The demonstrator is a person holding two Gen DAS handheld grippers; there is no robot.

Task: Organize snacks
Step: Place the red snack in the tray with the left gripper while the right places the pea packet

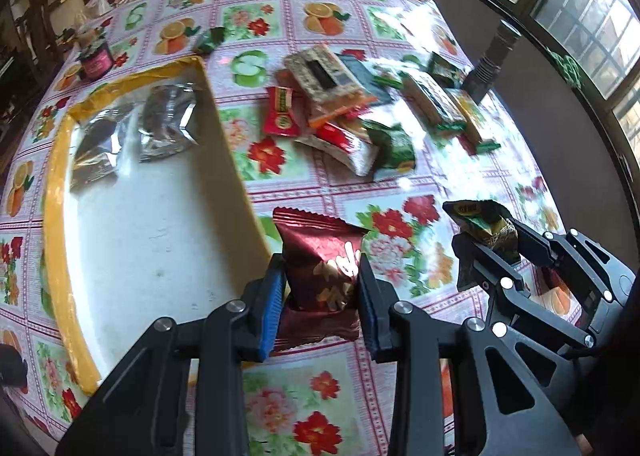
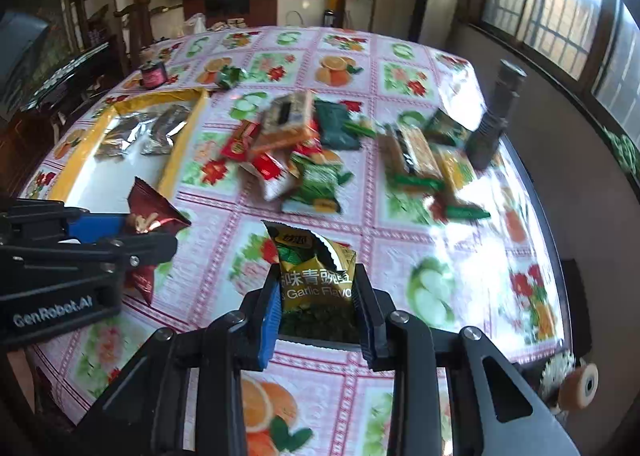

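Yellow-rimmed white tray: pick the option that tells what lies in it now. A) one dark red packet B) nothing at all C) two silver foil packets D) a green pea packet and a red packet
C. Two silver foil packets lie at the far end of the yellow-rimmed white tray; the dark red foil packet sits clamped in the left claw, at the tray's near edge, not yet set inside.
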